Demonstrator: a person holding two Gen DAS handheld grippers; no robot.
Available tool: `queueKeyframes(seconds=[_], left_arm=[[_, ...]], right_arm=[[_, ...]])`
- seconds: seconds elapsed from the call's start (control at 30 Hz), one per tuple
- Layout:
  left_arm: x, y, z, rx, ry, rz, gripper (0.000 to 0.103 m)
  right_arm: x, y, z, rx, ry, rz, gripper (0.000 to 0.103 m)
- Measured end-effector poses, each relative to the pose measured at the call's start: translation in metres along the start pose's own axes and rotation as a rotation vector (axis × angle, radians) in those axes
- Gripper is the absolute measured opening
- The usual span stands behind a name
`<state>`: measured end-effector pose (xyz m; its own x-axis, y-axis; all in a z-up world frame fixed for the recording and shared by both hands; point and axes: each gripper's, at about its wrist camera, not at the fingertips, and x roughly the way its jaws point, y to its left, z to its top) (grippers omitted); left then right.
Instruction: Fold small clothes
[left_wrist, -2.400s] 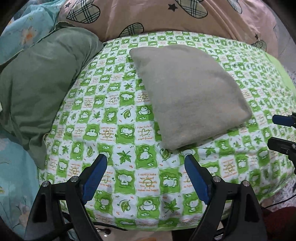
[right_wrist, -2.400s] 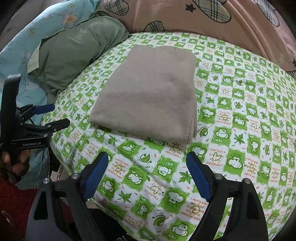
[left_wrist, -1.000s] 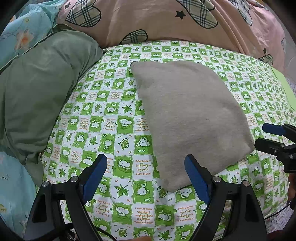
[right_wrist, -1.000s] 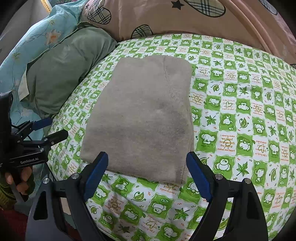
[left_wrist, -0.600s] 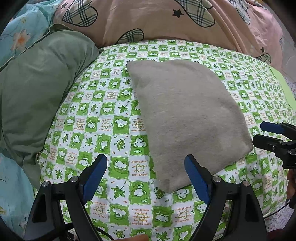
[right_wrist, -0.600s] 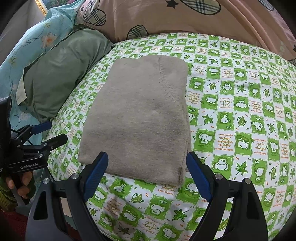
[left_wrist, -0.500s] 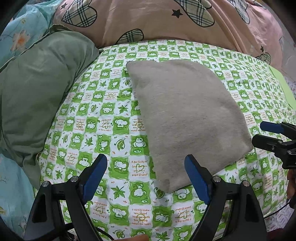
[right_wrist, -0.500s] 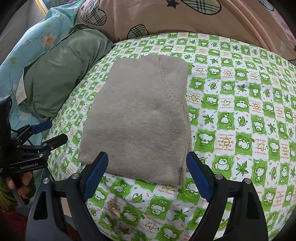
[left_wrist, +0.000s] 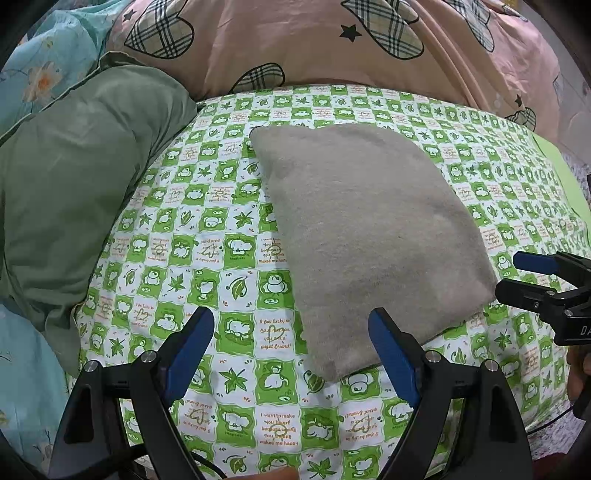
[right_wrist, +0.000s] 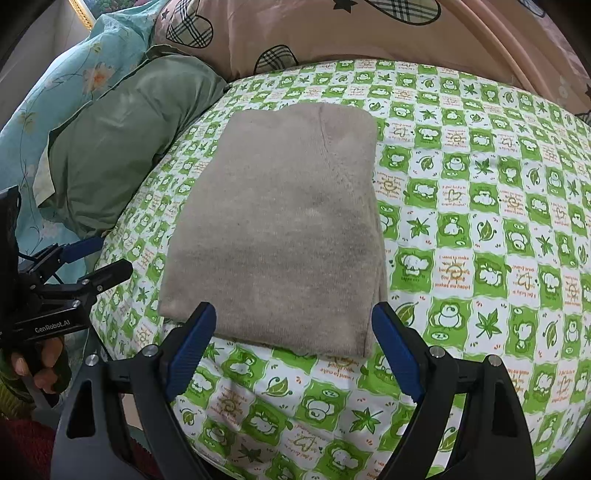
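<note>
One folded grey garment (right_wrist: 280, 236) on green checked bedsheet (right_wrist: 480, 229), beside green pillow (left_wrist: 66, 192).

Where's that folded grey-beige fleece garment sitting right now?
The folded grey-beige fleece garment lies flat on the green-and-white checked sheet, just beyond the open right tongs, with the green pillow to its left.

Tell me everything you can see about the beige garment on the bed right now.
The beige garment is a soft, fuzzy knit, folded into a neat flat rectangle with stacked layers showing along its near-right edge and a faint seam near the far end. It lies on the green-and-white checked sheet, apart from the green pillow. Neither the left hand-held gripper nor the right hand-held gripper holds it; both are open at its near edge.
</note>
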<state>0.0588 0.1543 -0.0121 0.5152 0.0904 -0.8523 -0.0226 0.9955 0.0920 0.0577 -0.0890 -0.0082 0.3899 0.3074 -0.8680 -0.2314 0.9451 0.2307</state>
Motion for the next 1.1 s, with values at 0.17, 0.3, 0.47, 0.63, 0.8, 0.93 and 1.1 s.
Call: queueKeyframes(seconds=[0.17, 0.3, 0.47, 0.63, 0.8, 0.93, 1.1], left_arm=[[-0.0015, -0.0022, -0.0017, 0.008, -0.001, -0.003, 0.086], [-0.0026, -0.0029, -0.0020, 0.013, -0.002, -0.005, 0.086], [-0.0026, -0.0030, -0.0020, 0.015, -0.003, -0.005, 0.086], [-0.0030, -0.0033, -0.0024, 0.016, -0.002, -0.005, 0.086], [-0.0041, -0.0046, -0.0031, 0.014, -0.002, -0.005, 0.086], [-0.0046, -0.0052, -0.0031, 0.015, -0.003, -0.005, 0.086], [-0.0050, -0.0055, -0.0028, 0.020, -0.004, -0.007, 0.086]], right_arm=[[-0.0031, 0.0000, -0.0014, 0.002, -0.005, -0.001, 0.087], [-0.0058, 0.0011, -0.0013, 0.005, -0.013, -0.003, 0.087], [-0.0071, 0.0016, -0.0026, 0.007, -0.014, -0.005, 0.087], [-0.0074, 0.0005, -0.0025, 0.006, -0.014, -0.004, 0.087], [-0.0089, 0.0008, -0.0035, 0.009, -0.018, -0.008, 0.087], [-0.0099, 0.0009, -0.0036, 0.013, -0.021, -0.009, 0.087], [-0.0103, 0.0005, -0.0036, 0.014, -0.022, -0.009, 0.087]])
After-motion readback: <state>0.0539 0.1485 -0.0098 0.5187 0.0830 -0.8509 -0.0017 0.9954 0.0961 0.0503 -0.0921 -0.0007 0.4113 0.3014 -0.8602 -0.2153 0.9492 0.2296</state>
